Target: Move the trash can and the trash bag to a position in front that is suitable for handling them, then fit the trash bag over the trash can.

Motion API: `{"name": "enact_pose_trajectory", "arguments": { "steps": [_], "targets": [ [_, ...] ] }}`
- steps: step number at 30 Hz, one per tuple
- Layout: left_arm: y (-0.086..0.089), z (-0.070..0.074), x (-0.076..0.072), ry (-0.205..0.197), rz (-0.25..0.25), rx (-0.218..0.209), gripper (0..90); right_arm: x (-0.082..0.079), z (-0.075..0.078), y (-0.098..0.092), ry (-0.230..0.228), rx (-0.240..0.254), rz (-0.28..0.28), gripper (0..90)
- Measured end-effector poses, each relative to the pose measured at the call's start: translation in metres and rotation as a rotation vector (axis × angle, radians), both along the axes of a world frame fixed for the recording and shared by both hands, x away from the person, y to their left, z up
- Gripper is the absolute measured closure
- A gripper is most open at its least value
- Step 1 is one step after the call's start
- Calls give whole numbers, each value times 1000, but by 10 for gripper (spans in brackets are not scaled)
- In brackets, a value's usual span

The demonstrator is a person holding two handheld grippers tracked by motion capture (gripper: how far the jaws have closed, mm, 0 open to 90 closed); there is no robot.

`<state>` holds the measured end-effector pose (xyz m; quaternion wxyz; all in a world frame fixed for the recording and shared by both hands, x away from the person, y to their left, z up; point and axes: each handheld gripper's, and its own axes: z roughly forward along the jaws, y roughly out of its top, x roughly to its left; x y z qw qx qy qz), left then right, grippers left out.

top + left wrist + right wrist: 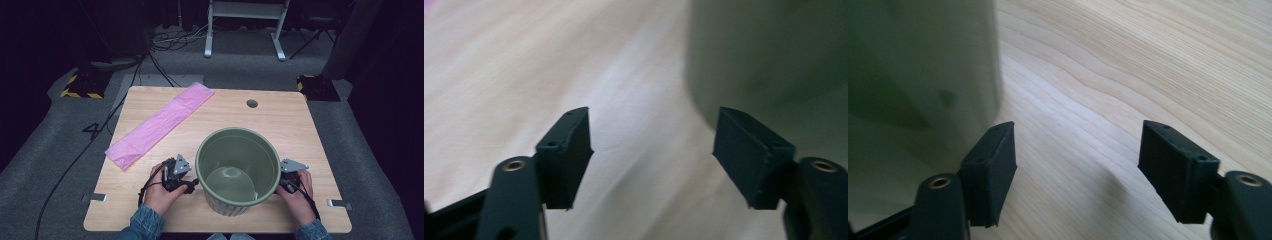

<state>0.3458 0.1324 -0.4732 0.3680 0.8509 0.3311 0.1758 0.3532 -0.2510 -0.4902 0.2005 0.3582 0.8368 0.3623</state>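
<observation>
No readable text — no labels, no numbers

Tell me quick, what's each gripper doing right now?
Left gripper: open, empty, beside the green bin.
Right gripper: open, empty, beside the bin.

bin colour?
Olive green bin, ribbed outside; clearest in the high view.

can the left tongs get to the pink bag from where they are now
Probably yes: the left tongs stand open beside the green bin, and bare table lies between them and the pink bag.
</observation>
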Motion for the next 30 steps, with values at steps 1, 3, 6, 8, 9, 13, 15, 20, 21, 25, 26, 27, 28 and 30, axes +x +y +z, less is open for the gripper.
{"name": "enact_pose_trajectory", "arguments": {
  "steps": [1, 3, 6, 8, 9, 13, 15, 20, 21, 25, 26, 27, 28, 30],
  "targets": [
    [4, 2, 3, -2, 22, -1, 257, 0, -1, -2, 0, 3, -5, 302],
    [13, 4, 10, 2, 48, -1, 232, 1, -3, -7, 17, -9, -17, 276],
    [26, 3, 19, 20, 28, -23, 179, 2, -7, -13, 42, -35, -42, 232],
    [32, 2, 23, 15, 40, -18, 190, 3, -9, -17, 58, -8, -57, 210],
    [36, 1, 24, 18, 47, -18, 191, 4, -10, -19, 63, 4, -61, 197],
    [47, -1, 31, 37, 92, 20, 206, 7, -14, -24, 63, 38, -52, 162],
    [52, -1, 34, 30, 123, 40, 216, 7, -14, -24, 63, 38, -51, 162],
    [66, -1, 42, 16, 188, 37, 212, 6, -14, -24, 63, 38, -51, 162],
    [69, -1, 44, 15, 198, 34, 209, 6, -14, -24, 63, 38, -51, 162],
    [86, 0, 55, -5, 223, -8, 172, 7, -14, -24, 63, 38, -43, 161],
    [90, 0, 59, -10, 223, -5, 164, 7, -14, -24, 62, 38, -41, 160],
    [93, 0, 62, -4, 232, 0, 165, 8, -14, -24, 62, 38, -38, 159],
    [98, 0, 66, 1, 237, 7, 165, 8, -14, -24, 62, 38, -36, 158],
    [108, -1, 73, 24, 246, -10, 176, 9, -14, -24, 64, 38, -31, 156]
  ]
}}
